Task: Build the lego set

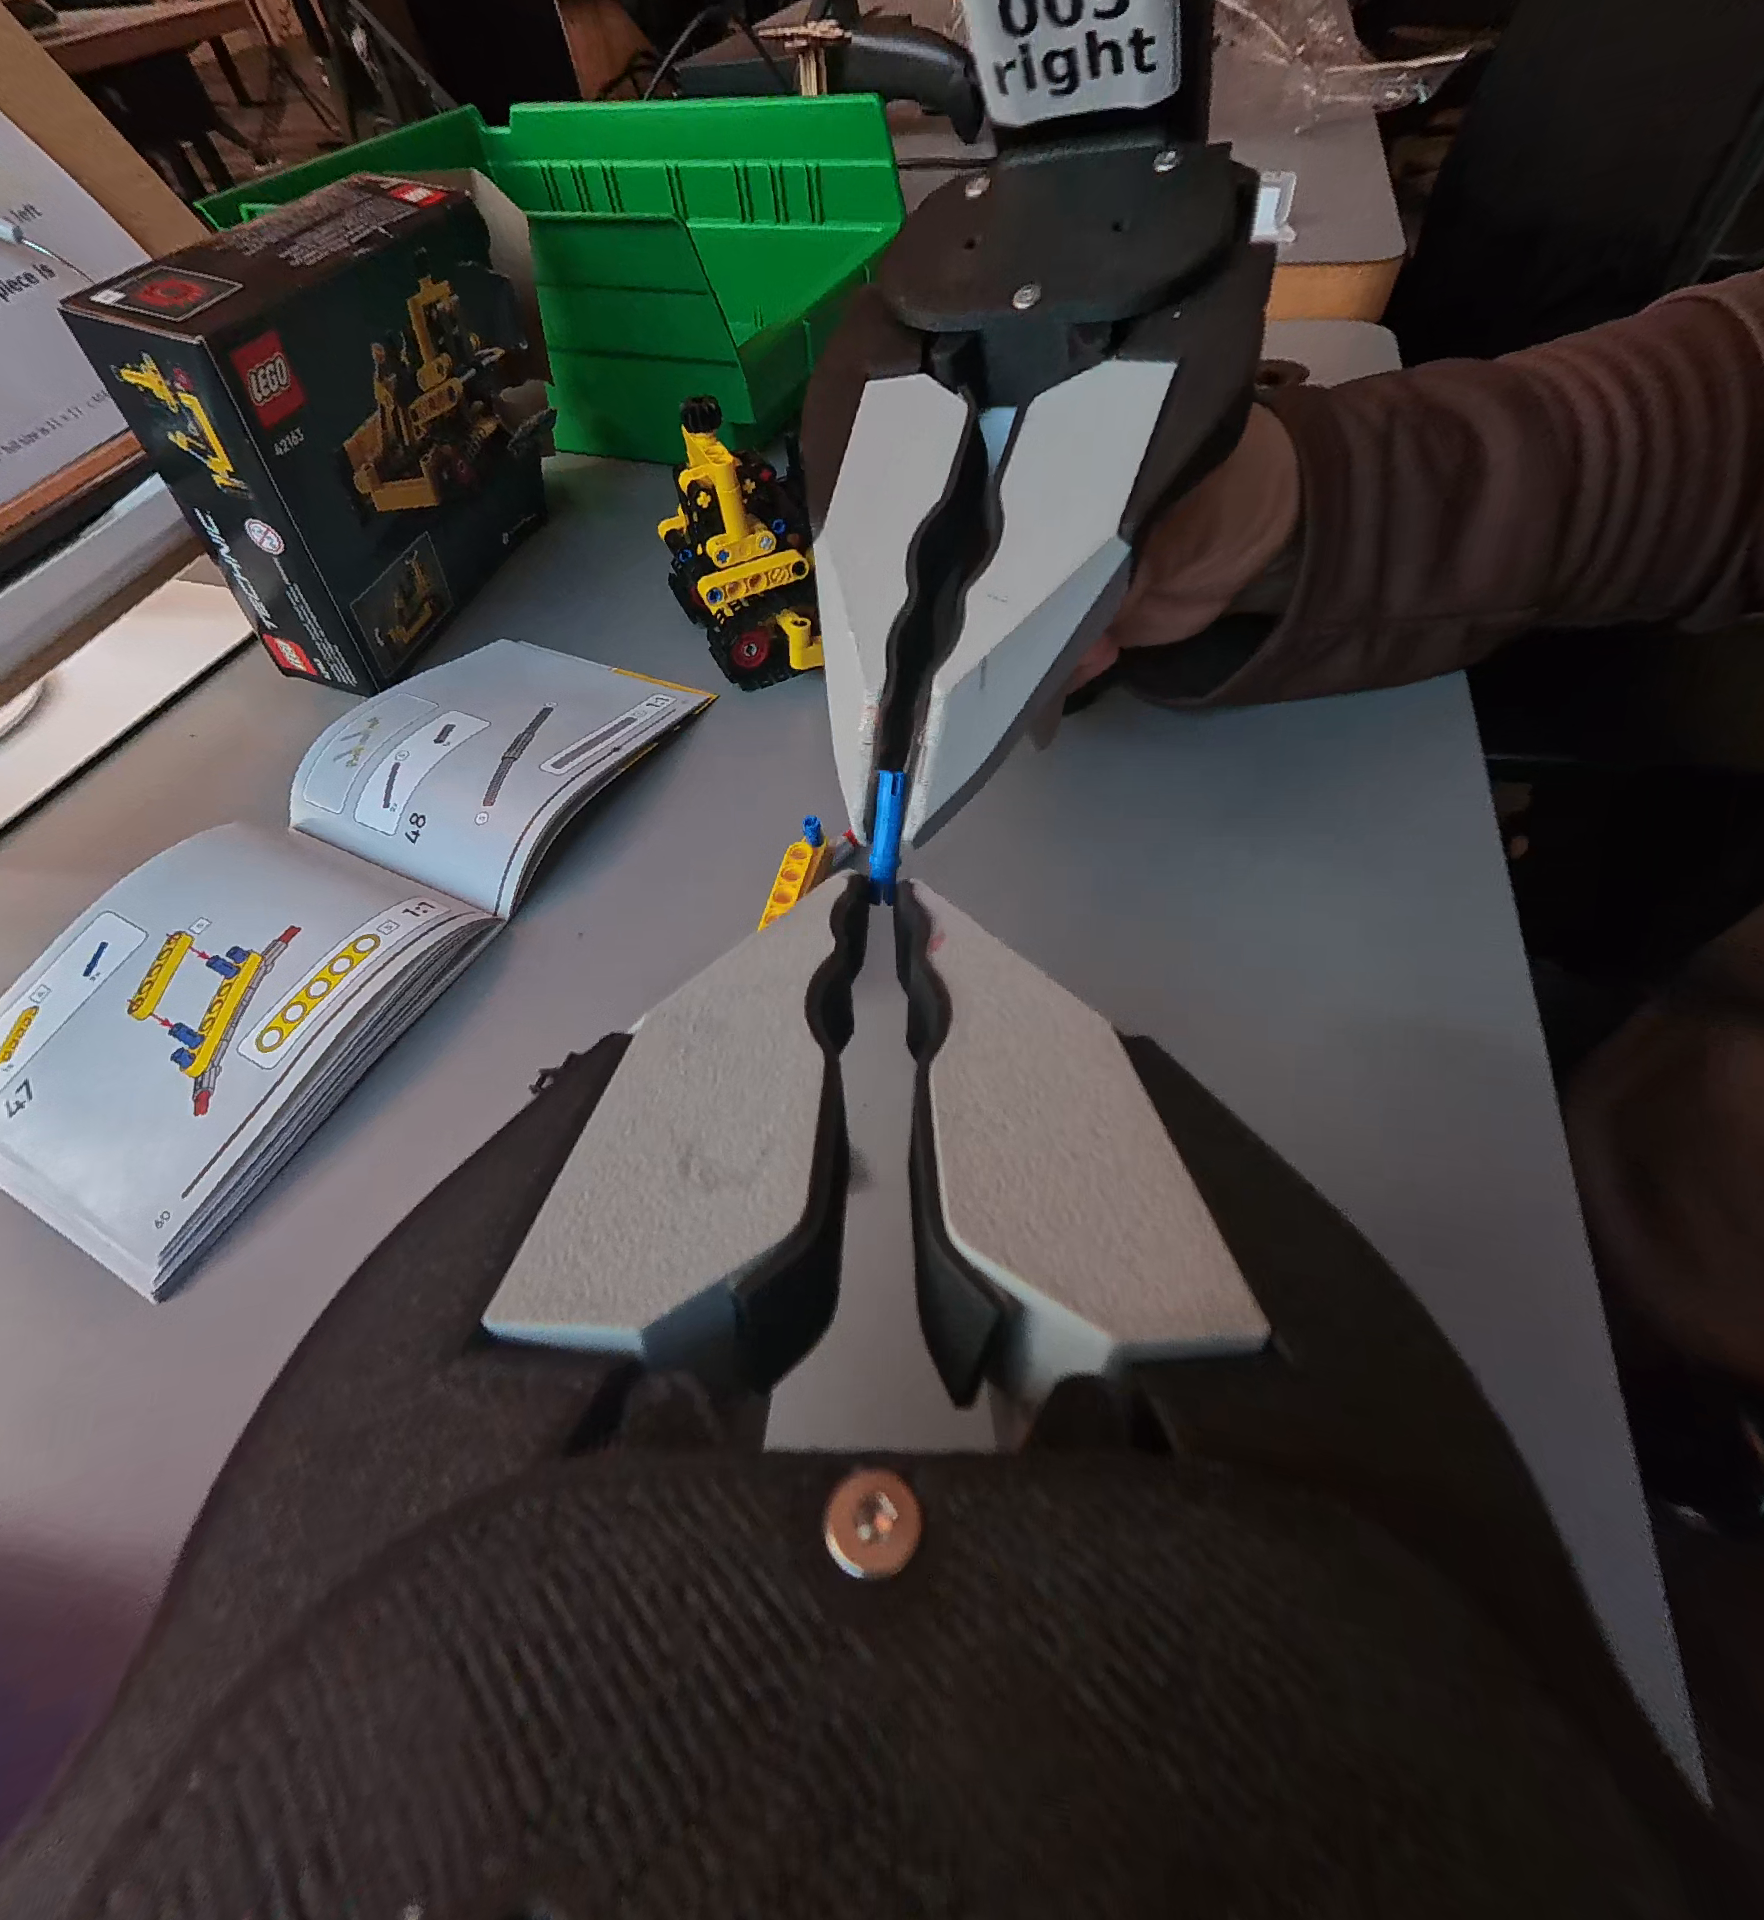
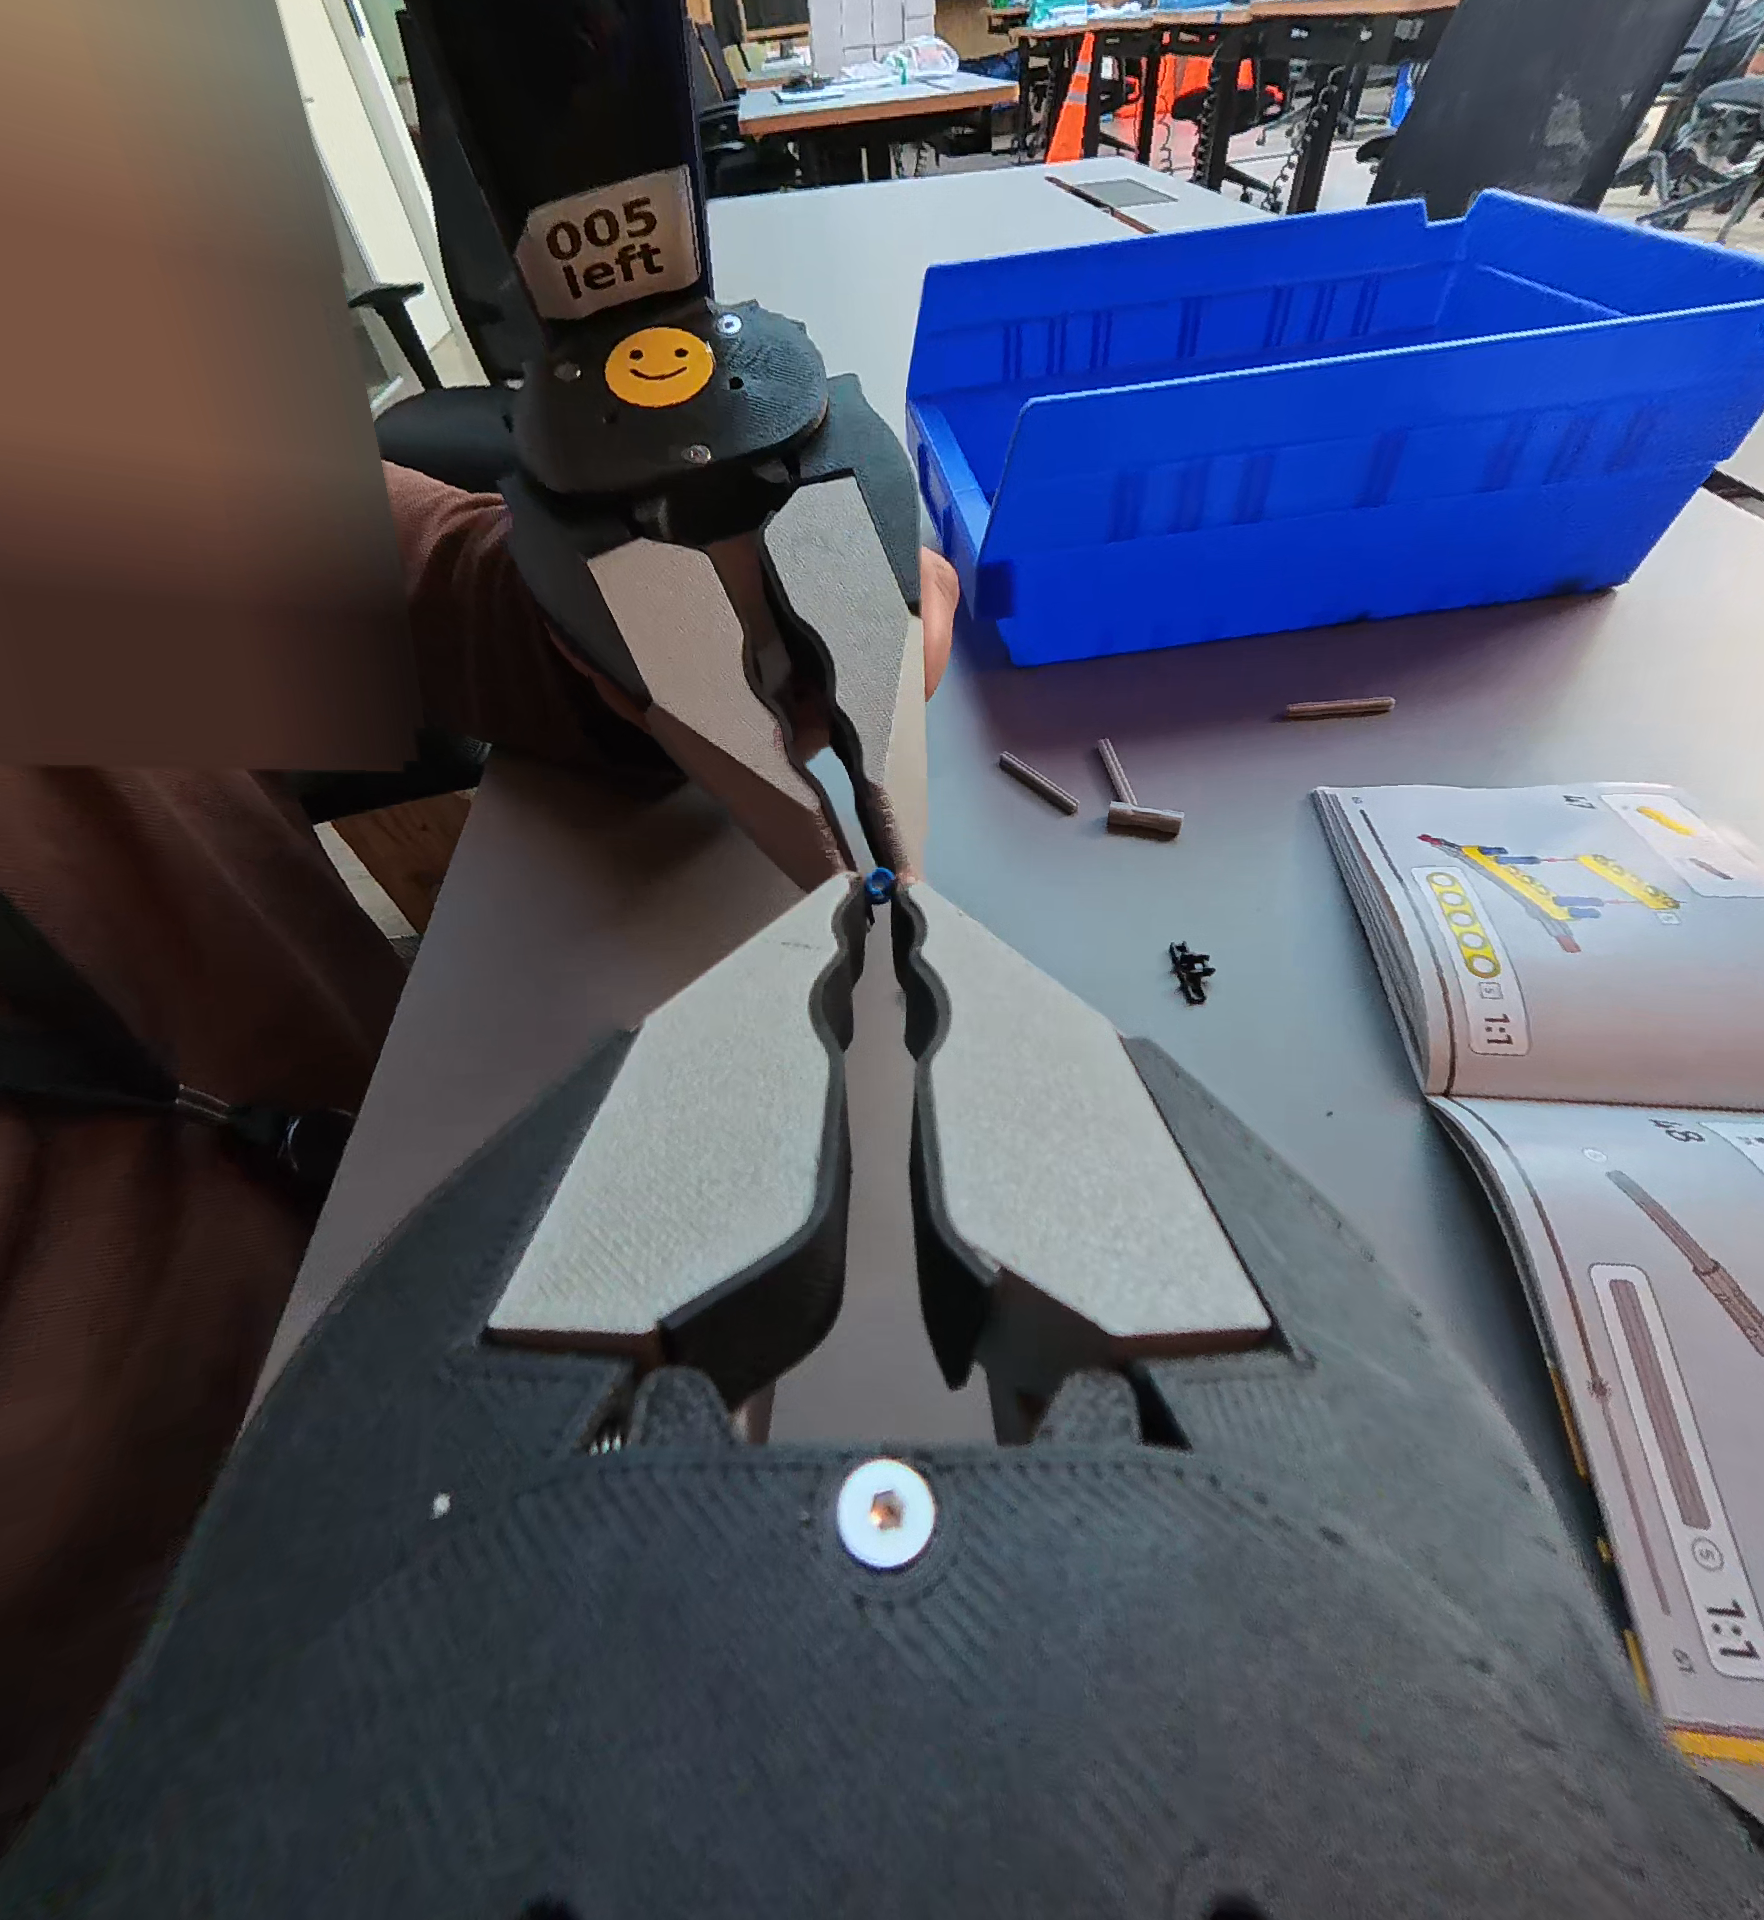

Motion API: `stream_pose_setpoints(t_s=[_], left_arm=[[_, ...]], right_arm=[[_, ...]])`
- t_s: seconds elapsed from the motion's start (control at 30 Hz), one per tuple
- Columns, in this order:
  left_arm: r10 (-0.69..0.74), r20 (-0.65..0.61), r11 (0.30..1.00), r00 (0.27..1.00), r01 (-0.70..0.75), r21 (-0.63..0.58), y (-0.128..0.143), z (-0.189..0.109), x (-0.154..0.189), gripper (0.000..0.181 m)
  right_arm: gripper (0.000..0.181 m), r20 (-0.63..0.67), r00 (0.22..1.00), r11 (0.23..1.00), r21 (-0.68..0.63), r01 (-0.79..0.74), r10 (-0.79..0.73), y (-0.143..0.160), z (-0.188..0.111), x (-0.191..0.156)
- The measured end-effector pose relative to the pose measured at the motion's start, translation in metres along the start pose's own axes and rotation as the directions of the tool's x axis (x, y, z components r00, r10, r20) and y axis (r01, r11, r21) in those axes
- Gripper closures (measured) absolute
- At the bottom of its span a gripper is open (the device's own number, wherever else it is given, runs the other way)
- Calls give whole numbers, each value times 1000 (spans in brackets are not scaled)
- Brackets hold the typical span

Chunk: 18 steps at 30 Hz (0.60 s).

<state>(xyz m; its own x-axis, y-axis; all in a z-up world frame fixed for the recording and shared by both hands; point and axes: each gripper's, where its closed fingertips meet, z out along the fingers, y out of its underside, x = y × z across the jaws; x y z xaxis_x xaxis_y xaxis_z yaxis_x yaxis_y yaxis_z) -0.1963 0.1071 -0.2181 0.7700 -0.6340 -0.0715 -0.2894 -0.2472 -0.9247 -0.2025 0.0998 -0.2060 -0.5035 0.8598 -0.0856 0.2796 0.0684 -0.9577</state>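
Passing a small blue plastic connector pin (image 1: 886,831) between two tools, the right gripper (image 1: 883,821) and the left gripper (image 1: 883,896) meet tip to tip above the grey surface (image 1: 1221,883). Risk: either tool releasing early, or the pair pulling off-axis, would likely drop the pin onto the surface. The right jaws are clenched on the pin's upper length. The left jaws stand nearly closed at its lower end; whether they actually grasp cannot be told. A short yellow perforated beam (image 1: 790,883) lies just beside, left of the tips, near the open instruction booklet (image 1: 234,987).
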Motion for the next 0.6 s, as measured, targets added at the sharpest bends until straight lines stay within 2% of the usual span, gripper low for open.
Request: stream_pose_setpoints(t_s=[0.2, 0.4, 0.6], left_arm=[[16, 5, 1000, 1000, -16, -18, 3, 2, 0, 179], [19, -10, 998, 1000, -19, -64, 10, 4, 2, 179], [4, -14, 999, 1000, -4, -45, 6, 2, 2, 179]], right_arm=[[180, -27, 997, 995, -68, 72, -74, 8, -1, 0], [180, -37, 995, 993, -77, 91, -94, 11, 2, 0], [179, -29, 997, 996, -55, 64, -66, 8, 0, 1]])
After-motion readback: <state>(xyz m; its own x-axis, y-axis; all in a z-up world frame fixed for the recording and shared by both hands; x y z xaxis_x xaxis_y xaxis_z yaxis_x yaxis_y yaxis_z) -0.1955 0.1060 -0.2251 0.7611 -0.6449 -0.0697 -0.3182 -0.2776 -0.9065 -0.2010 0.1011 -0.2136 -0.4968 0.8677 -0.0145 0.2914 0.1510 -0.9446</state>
